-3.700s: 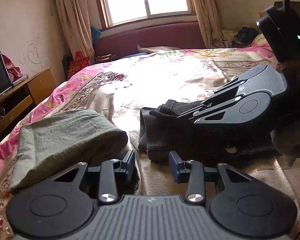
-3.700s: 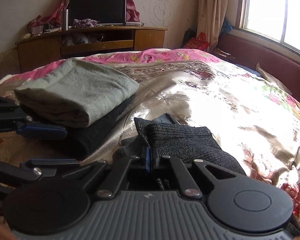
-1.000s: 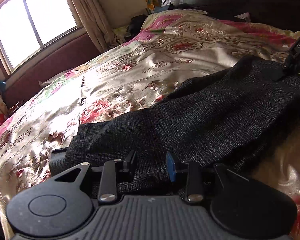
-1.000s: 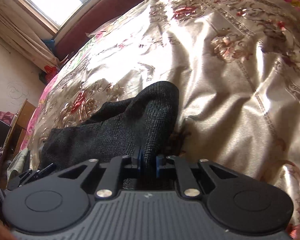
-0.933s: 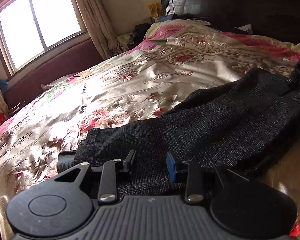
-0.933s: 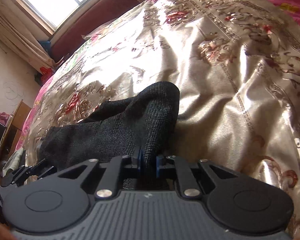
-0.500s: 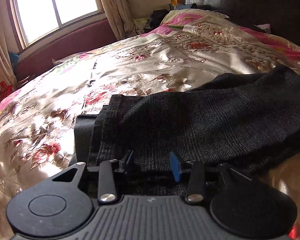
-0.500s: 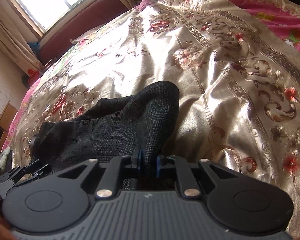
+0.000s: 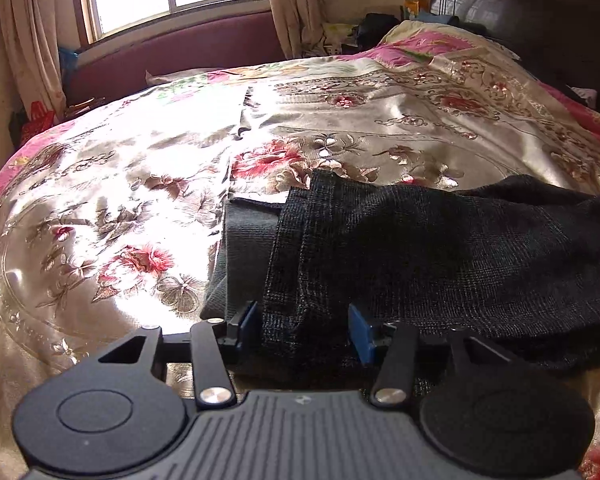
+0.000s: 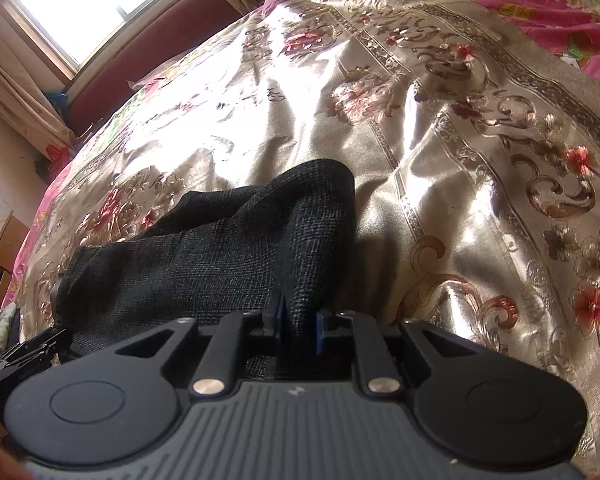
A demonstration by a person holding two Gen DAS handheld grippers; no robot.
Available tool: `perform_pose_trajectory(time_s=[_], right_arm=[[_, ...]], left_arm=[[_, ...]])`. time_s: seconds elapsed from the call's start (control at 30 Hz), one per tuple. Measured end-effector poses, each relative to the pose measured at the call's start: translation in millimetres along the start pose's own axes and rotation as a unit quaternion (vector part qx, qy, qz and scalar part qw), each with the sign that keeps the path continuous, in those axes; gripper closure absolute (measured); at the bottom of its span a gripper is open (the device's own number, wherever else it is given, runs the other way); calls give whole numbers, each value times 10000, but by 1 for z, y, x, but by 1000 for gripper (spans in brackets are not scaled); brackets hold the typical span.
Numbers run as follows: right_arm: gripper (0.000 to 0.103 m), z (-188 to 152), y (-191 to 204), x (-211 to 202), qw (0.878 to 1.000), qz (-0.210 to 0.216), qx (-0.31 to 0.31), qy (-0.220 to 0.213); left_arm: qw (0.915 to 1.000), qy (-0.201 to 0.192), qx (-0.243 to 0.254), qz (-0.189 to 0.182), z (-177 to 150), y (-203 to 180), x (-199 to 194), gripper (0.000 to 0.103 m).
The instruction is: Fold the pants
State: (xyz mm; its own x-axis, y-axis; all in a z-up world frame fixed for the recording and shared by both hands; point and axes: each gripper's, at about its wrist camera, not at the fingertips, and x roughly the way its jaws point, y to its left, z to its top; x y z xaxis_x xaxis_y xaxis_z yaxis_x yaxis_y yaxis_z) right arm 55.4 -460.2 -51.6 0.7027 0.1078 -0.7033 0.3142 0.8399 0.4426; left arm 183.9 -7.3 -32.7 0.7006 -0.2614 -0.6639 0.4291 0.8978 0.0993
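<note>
Pants [image 9: 440, 248] are lying stretched across the bed [image 9: 148, 184], their long axis running from one tool to the other, with the dark checked cloth sagging onto the floral bedspread between them. The left tool [image 9: 302, 328] is sitting at the hem end with its 2 blue pads spread wide, cloth lying loosely between them but not being squeezed. The right tool [image 10: 298, 322] is pinching a bunched fold at the opposite end, pads pressed onto it. Judging from this, the right tool is the one placed to carry its end along that axis toward the left tool's end.
</note>
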Motion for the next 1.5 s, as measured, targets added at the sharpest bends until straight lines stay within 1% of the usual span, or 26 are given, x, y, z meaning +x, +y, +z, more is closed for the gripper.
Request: perform_pose_trajectory(time_s=[0.1,0.17,0.23,0.27,0.33,0.37,0.43,0.5,0.57,0.6,0.67,0.7,0.8,0.83,0.87,0.9,0.93,0.97,1.0,1.07,1.13,1.2,1.23,1.3,1.37,1.5], right_arm=[[87,1,-3,1,10000,37,34,27],[87,1,-3,0,9999,85,59,-3],[87,0,-3,-3,9999,130,91,-36],[87,1,-2,-5,9999,132,74,-46],[87,2,0,-6,9999,107,3,-58],[87,2,1,-5,10000,88,-15,-42],[85,4,0,1,10000,57,35,54],[84,4,-3,4,9998,68,122,105],[78,3,-3,5,9999,66,103,110],[77,2,-4,7,9999,48,85,136],[70,1,-6,11,9997,85,146,196],[70,1,-8,14,9993,124,250,233],[70,0,-11,16,9988,189,404,200],[74,-1,-12,15,9988,187,416,174],[81,-2,-12,14,9988,190,434,137],[84,-2,-12,11,9988,222,435,92],[85,-2,-11,8,9987,246,437,30],[87,-1,-8,4,9988,234,428,-22],[87,-1,-5,0,9989,217,402,-66],[88,5,11,-10,9994,163,262,-175],[88,11,28,-21,9994,179,114,-269],[88,18,50,-29,9993,178,-88,-325],[88,20,62,-33,9990,177,-230,-341],[88,24,88,-36,9980,195,-488,-347],[88,27,116,-34,9965,227,-736,-331],[88,25,176,-20,9917,401,-1202,-231]], left_arm=[[9998,-7,156,131,-1,-4,-4,54],[10000,-28,90,23,-1,1,-9,59],[9999,-65,51,-96,2,3,-17,68],[9998,-101,46,-149,3,2,-22,70],[9997,-160,128,-116,2,0,-25,70],[9998,-75,152,-67,0,0,-19,70],[9999,86,17,-79,-5,6,-9,69],[9998,40,-125,-157,-7,10,-13,69],[9998,10,-85,-178,-10,9,-19,69],[9999,-8,33,-143,-11,6,-20,68],[9997,-58,227,-6,-11,2,-19,64],[9997,-84,217,-3,-10,2,-20,64],[9993,-370,19,91,-8,4,-32,63],[9982,-529,126,267,-8,0,-38,64],[9959,-721,338,430,-8,-6,-45,64],[9931,-898,550,511,-9,-13,-50,64],[9911,-1025,701,473,-10,-19,-54,64],[9904,-1091,786,306,-10,-24,-55,63],[9910,-1070,808,8,-10,-32,-54,63],[9900,-1011,916,-358,-14,-45,-48,63],[9869,-866,1205,-628,-23,-63,-39,63],[9851,-741,1386,-700,-34,-74,-32,63],[9843,-785,1420,-694,-38,-76,-31,63],[9846,-818,1326,-796,-37,-74,-32,63],[9861,-842,1099,-917,-37,-67,-33,63],[9874,-835,772,-1097,-42,-56,-33,61]])
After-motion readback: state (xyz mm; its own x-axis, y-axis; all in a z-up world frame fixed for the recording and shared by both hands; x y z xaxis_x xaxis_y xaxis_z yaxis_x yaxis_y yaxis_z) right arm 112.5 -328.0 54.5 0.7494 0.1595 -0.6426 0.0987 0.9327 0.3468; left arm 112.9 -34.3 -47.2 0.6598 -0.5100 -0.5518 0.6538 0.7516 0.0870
